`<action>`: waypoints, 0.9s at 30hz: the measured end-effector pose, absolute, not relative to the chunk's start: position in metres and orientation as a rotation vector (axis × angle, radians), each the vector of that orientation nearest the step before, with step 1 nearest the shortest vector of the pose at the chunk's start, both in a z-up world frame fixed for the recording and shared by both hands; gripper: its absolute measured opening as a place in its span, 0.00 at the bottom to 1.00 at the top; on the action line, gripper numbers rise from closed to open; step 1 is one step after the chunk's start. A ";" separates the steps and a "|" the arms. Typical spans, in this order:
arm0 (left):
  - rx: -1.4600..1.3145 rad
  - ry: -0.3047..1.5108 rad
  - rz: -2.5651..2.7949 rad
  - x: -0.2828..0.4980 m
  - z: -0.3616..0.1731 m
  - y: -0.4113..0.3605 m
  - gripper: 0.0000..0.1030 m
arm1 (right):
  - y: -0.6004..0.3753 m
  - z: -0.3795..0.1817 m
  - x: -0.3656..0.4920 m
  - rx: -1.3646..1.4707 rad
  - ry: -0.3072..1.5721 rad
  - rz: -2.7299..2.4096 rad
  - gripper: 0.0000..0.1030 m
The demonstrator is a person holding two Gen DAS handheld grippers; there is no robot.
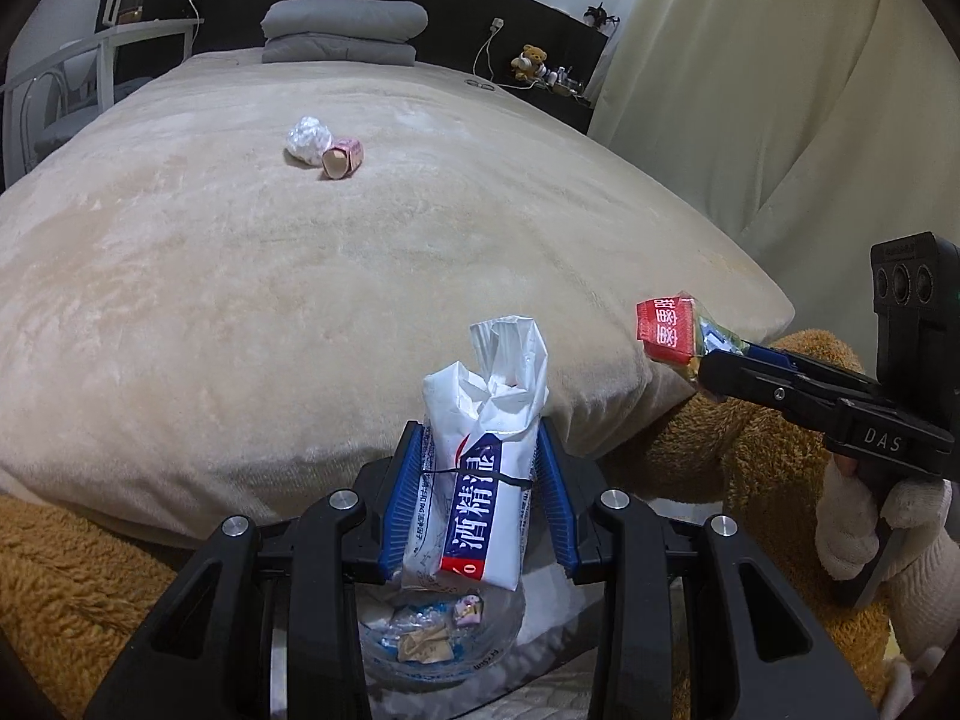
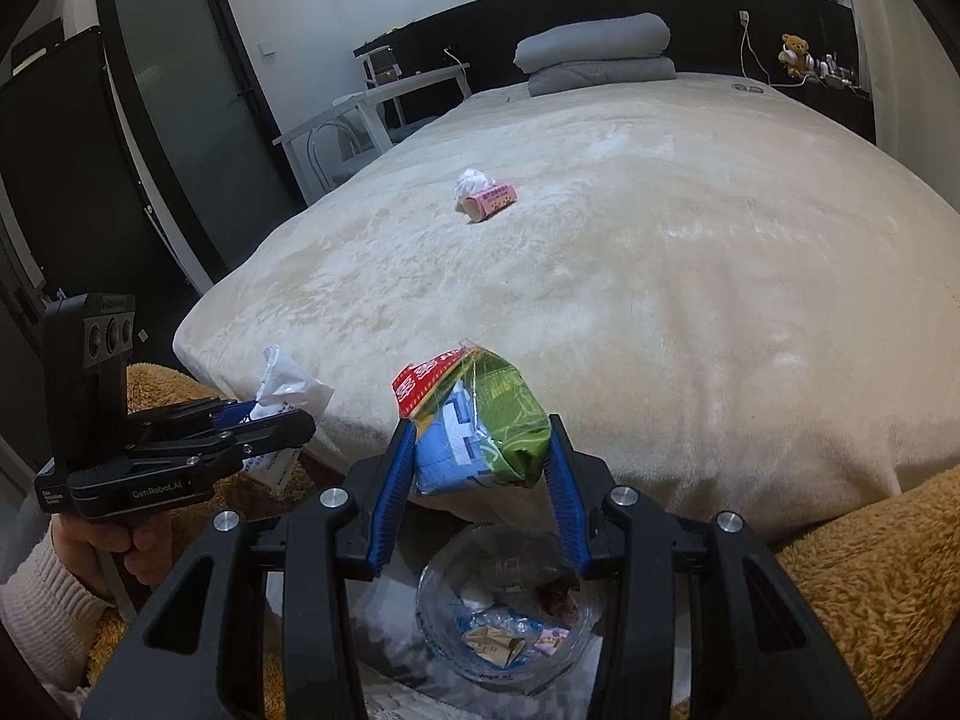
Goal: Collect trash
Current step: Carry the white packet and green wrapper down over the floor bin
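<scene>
1. The left gripper (image 1: 480, 474) is clenching a white wipes pack (image 1: 480, 480), its blue pads pressing both sides; the pack is standing nearly upright, long axis pointing up and away from the camera.
2. The right gripper (image 2: 483, 468) is gripping a crumpled snack bag (image 2: 480, 426) of green, blue and red; the bag's red end is tilting up and to the left.
3. The bin (image 2: 510, 618), lined with clear plastic, is sitting directly below both grippers, beside the foot of the bed (image 2: 600, 300). Each held piece is hanging just above its mouth, so the drop looks to be straight down. Scraps are already lying inside.
4. Farther out, a white wad (image 1: 308, 138) and a pink box (image 1: 343, 159) are lying touching each other mid-bed, well apart from both grippers. The box's long axis is running across the right view, its open end facing left. Neither hand looks clearly nearer.
5. Writing: the right gripper's body is showing "DAS"; the left one's is showing "GenRobot.AI". The pack is bearing large Chinese characters on blue, mirrored in this view; the bag's red end is bearing white Chinese characters, too distorted to read.
</scene>
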State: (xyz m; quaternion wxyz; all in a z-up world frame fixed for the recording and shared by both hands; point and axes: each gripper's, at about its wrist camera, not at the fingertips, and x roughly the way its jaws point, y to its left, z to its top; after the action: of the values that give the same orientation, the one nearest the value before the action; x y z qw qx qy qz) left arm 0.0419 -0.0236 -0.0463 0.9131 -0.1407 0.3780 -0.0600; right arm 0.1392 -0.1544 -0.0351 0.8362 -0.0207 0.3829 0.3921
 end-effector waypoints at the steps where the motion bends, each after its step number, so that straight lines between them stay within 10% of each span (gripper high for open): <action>1: -0.288 0.789 -0.121 0.041 -0.049 -0.025 0.35 | -0.154 -0.039 0.138 -0.042 0.828 0.832 0.42; 27: -0.415 1.186 -0.092 0.063 -0.141 -0.049 0.35 | -0.127 -0.140 0.161 -0.092 1.335 0.693 0.42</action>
State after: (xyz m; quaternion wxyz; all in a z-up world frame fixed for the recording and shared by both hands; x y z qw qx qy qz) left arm 0.0634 -0.0492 -0.1407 0.8080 -0.1939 0.5546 -0.0431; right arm 0.1609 -0.1271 -0.1401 0.7293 -0.0418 0.6060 0.3148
